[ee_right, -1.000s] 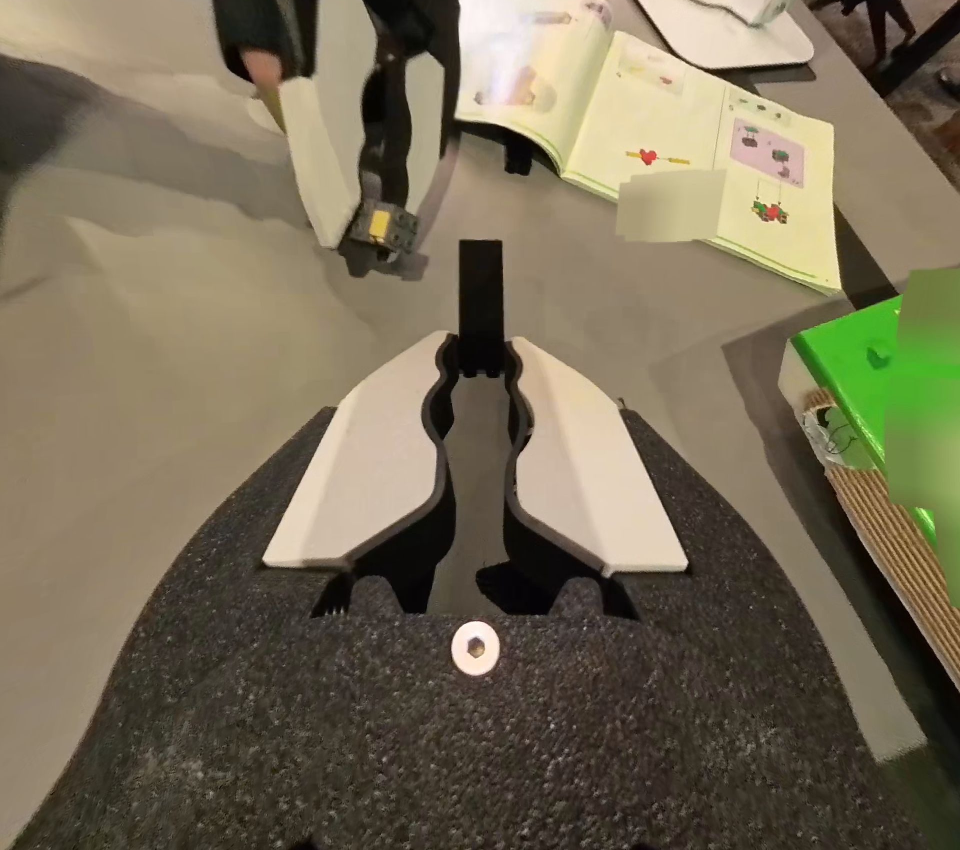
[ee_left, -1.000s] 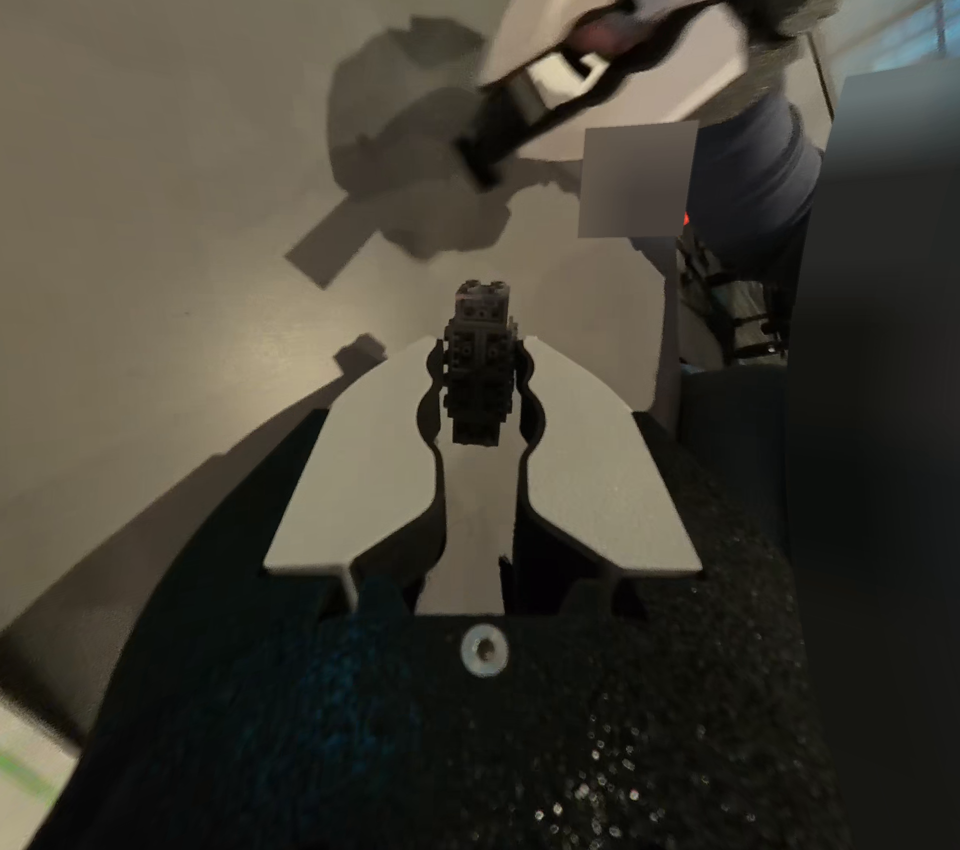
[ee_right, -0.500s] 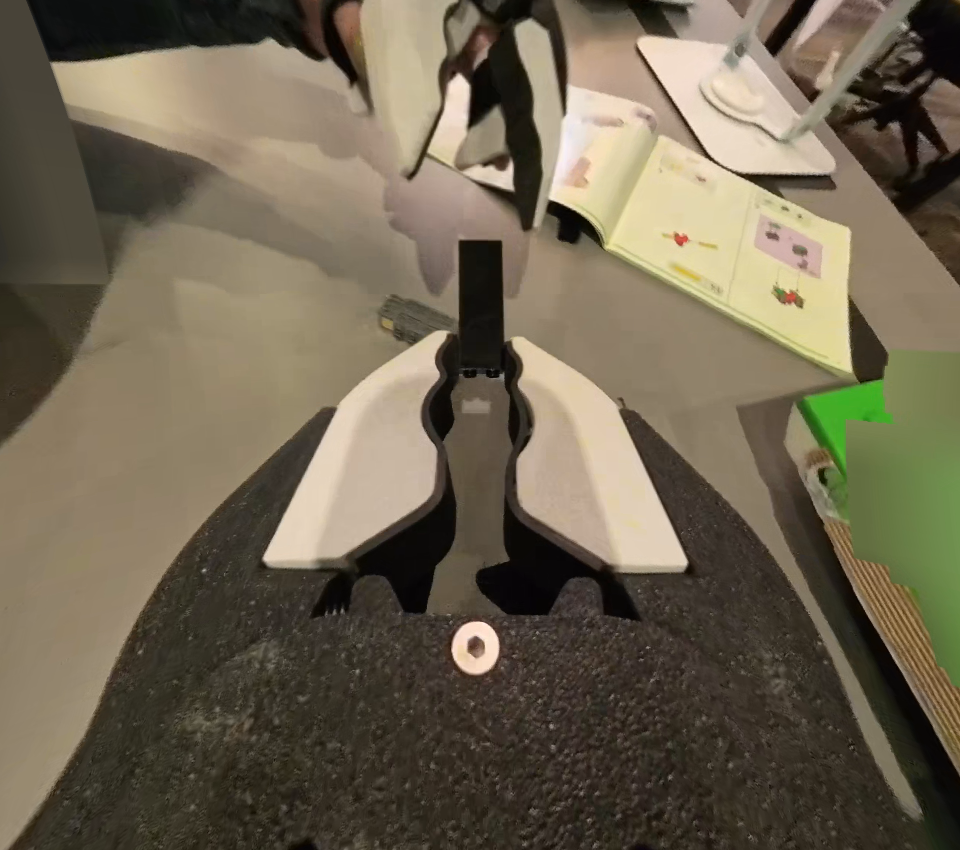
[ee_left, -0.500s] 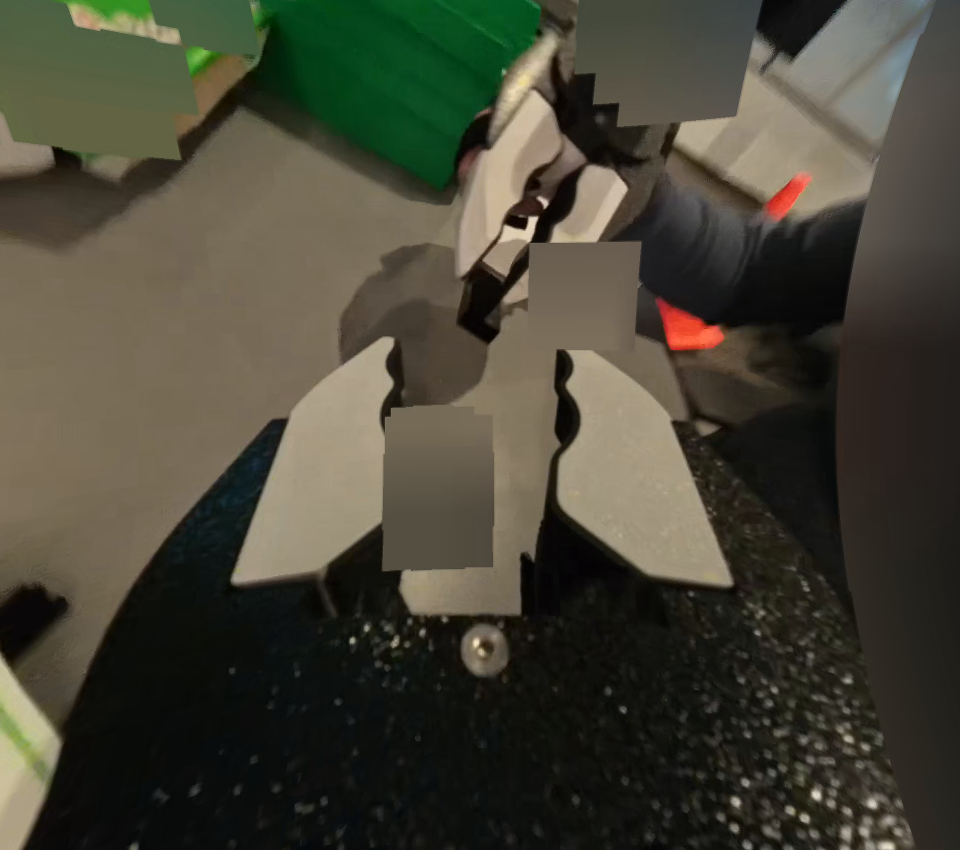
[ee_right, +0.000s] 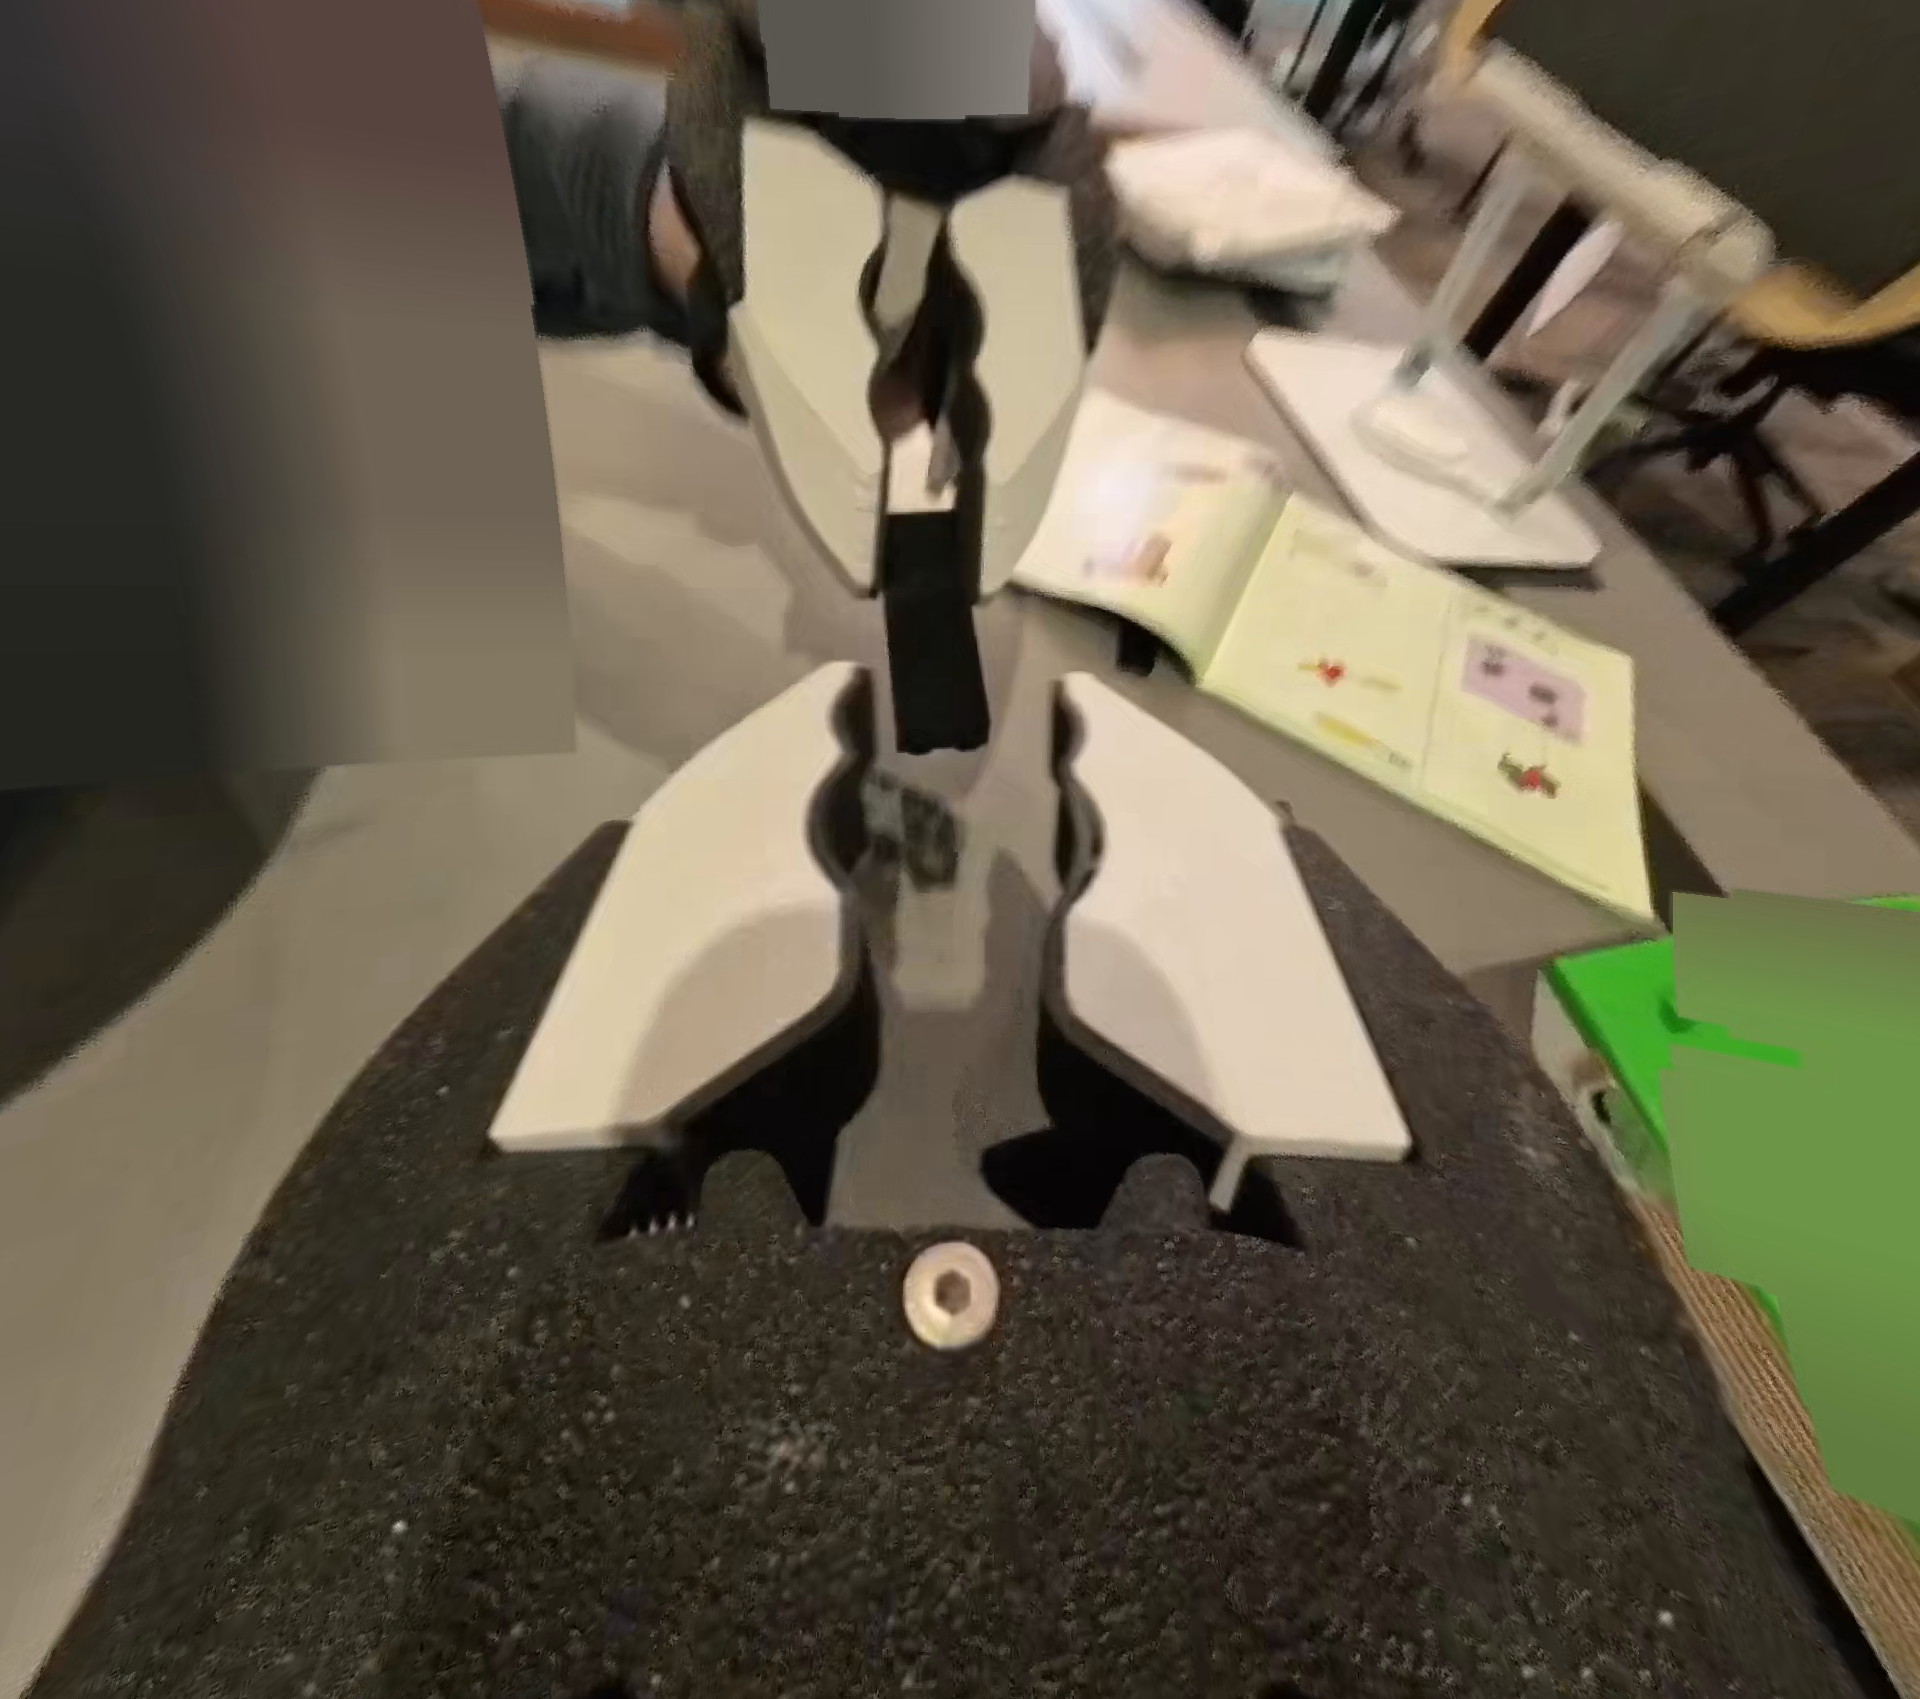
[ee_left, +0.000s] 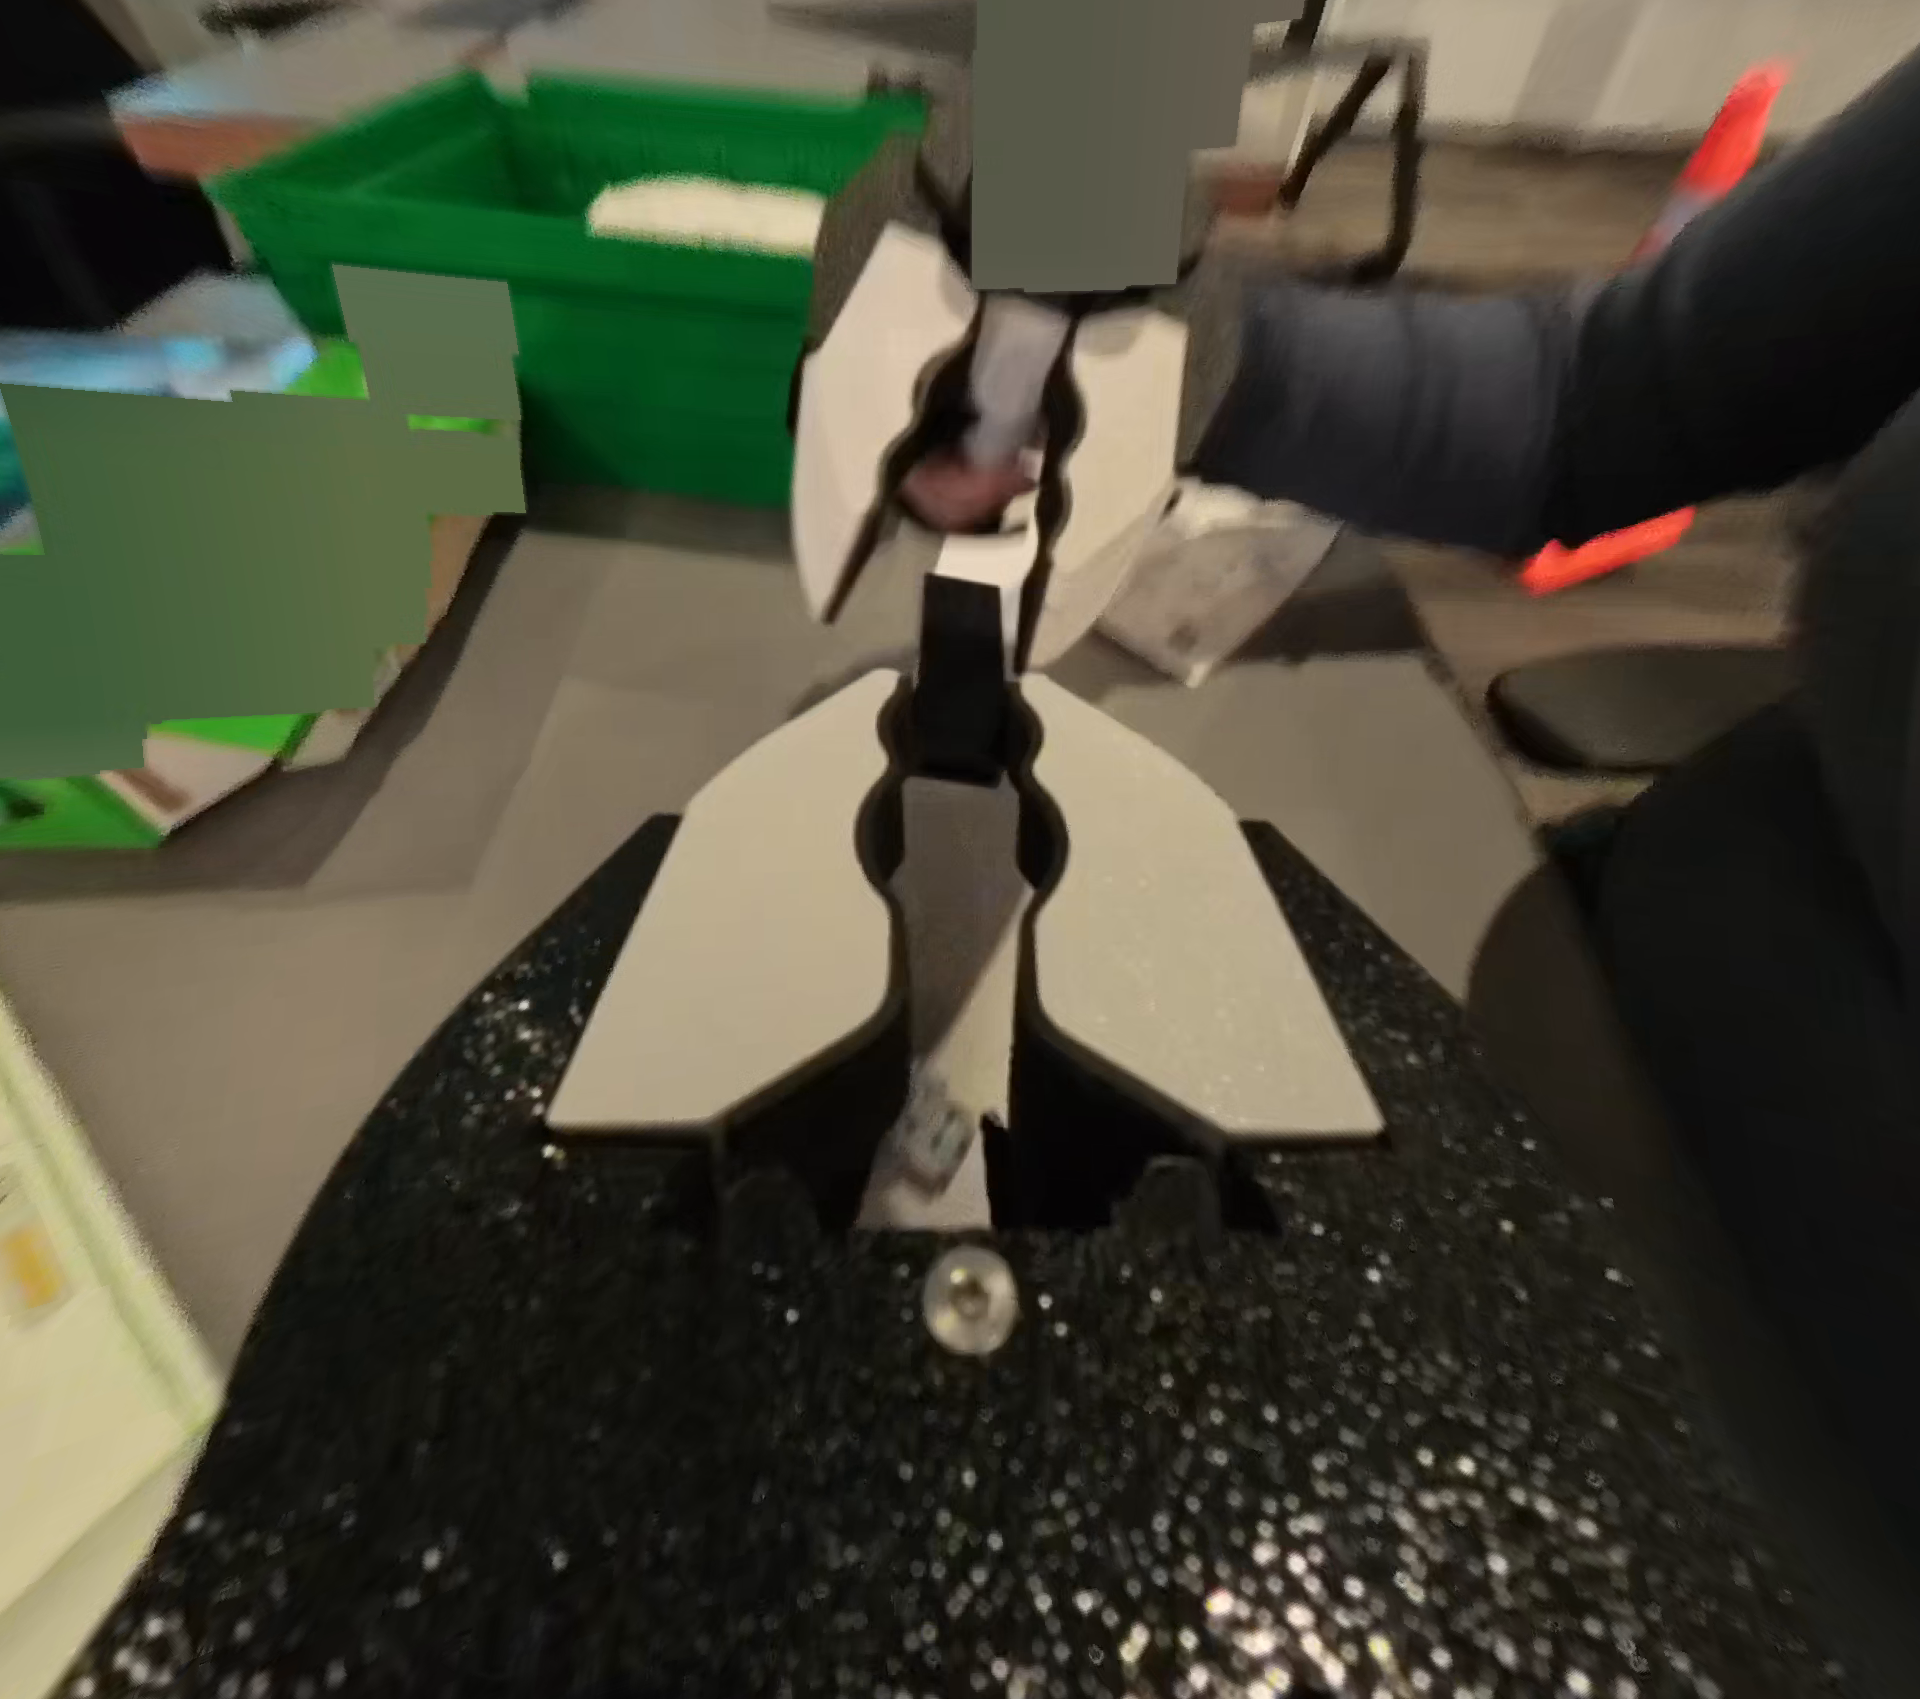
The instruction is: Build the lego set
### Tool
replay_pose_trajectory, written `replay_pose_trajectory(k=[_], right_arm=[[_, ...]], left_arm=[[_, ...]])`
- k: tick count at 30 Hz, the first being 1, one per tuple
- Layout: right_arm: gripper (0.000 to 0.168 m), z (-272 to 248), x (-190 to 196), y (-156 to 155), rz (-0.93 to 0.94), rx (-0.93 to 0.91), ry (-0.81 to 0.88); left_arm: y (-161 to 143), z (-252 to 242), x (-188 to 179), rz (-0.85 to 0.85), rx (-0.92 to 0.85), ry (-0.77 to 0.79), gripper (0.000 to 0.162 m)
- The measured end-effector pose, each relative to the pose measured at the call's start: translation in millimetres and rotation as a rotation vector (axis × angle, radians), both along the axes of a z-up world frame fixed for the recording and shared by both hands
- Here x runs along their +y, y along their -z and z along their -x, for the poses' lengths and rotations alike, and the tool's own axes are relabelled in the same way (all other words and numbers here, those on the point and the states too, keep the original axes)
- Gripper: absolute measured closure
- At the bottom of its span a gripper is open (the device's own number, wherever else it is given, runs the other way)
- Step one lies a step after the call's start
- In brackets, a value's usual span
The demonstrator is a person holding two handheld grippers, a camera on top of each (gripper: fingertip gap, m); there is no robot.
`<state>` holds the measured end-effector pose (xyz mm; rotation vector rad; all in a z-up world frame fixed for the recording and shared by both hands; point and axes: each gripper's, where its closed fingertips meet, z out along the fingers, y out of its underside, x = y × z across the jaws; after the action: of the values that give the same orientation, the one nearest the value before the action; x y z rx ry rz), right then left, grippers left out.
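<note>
The right tool [ee_right: 961, 714] is released. Its two white fingers [ee_right: 727, 922] stand apart, and neither one touches a part. Low in the gap between them, on the grey tabletop [ee_right: 312, 922], lies a small dark grey lego assembly [ee_right: 909, 828]; motion blur hides its detail.

Just ahead of the right fingertips, a long black lego piece [ee_right: 935, 652] hangs upright with its lower end level with those tips. Its upper end is clamped in the left tool [ee_right: 925, 579], which faces the right tool tip to tip from the far side.

In the left wrist view the left tool [ee_left: 961, 714] is clenched on one end of the black lego piece [ee_left: 961, 673] – the fingers [ee_left: 769, 901] press it from both sides. The piece extends forward to the tips of the right tool [ee_left: 940, 595], whose fingers flank its far end without closing on it. A dark sleeve [ee_left: 1455, 402] runs off to the right behind that tool.

Ahead and to the right of the right tool, an open instruction booklet [ee_right: 1351, 662] lies flat on the tabletop. A white stand base [ee_right: 1455, 486] sits beyond it, and a green box [ee_right: 1621, 1005] is at the near right edge.

Ahead and to the left of the left tool stands a green bin [ee_left: 582, 247] – blurred, with something white inside.
</note>
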<state>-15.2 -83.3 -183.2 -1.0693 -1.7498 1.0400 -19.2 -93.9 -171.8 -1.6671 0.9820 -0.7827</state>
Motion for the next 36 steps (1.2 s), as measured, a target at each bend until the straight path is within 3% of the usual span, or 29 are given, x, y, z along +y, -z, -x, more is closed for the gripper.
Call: replay_pose_trajectory(k=[1, 3, 7, 14, 23, 36], right_arm=[[0.126, 1.3, -0.1, -11.7, 0.065, 0.079, 0.006], [0.123, 1.7, -3.1, -33.9, 0.242, 0.218, -0.021], [0.125, 4.2, -14.2, -49.9, 0.392, 0.307, -0.098], [0.151, 5.6, -18.3, -51.7, 0.335, 0.276, -0.106], [0.149, 4.0, -18.9, -39.1, 0.233, 0.177, -0.102], [0.151, 5.3, -19.7, -38.5, 0.209, 0.189, -0.096]], left_arm=[[-14.0, -0.1, -2.4, -0.014, -0.104, 0.015, 0.146], [-36.8, 2.8, -5.9, -0.034, -0.274, 0.037, 0.145], [-39.2, 1.7, -7.3, -0.039, -0.279, 0.054, 0.145], [-39.0, -0.1, -8.5, -0.018, -0.249, 0.074, 0.145], [-35.9, -3.2, -8.8, -0.009, -0.192, 0.094, 0.145], [-33.3, -4.7, -9.1, 0.004, -0.192, 0.100, 0.145]])
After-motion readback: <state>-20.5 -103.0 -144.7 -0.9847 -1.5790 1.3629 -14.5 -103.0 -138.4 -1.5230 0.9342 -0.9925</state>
